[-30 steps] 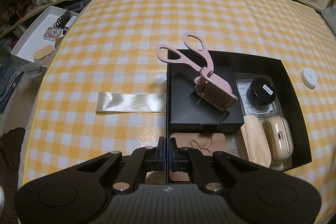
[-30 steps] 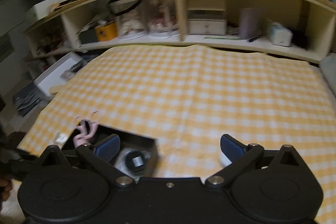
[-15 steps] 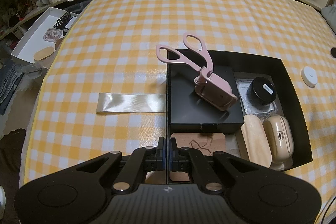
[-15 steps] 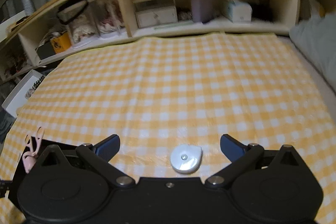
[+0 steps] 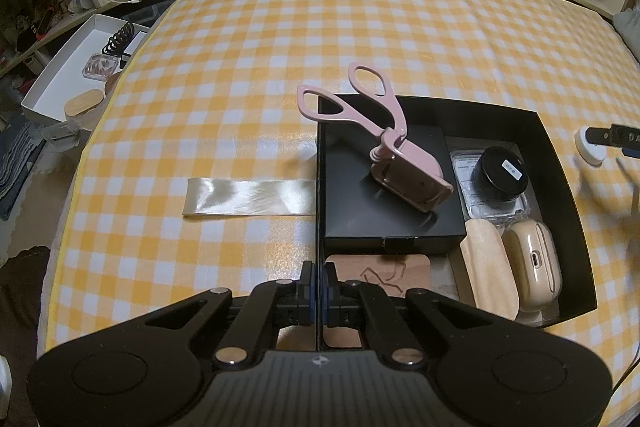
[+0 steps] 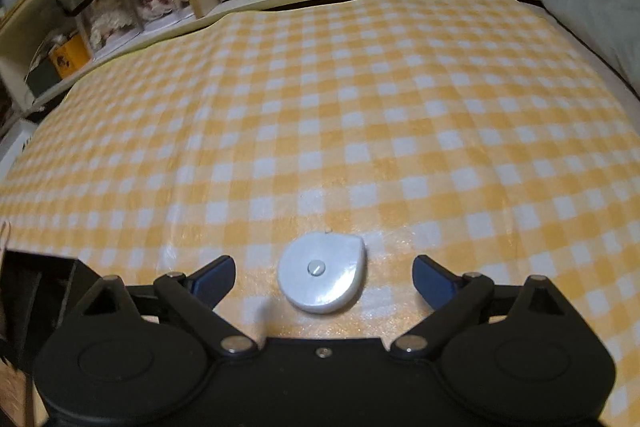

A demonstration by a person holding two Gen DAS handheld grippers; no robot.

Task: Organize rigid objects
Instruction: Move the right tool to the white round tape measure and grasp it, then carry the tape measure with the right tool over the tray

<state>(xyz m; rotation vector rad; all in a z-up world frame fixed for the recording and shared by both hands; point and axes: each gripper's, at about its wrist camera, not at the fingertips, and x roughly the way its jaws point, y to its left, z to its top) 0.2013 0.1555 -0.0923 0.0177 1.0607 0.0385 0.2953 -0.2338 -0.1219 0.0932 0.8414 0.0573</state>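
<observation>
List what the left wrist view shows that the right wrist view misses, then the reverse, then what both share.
Left wrist only: the pink eyelash curler on a black case, the black jar, the ribbon strip, and the left tongs shut on the black box's wall.
Right wrist only: the right tongs, closing, not yet touching the white round disc between them.
Both: the disc, the checked cloth, the box.

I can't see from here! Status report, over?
Left gripper shut on black box wall. Right gripper closing around white disc, not touching. Nothing in the way.
</observation>
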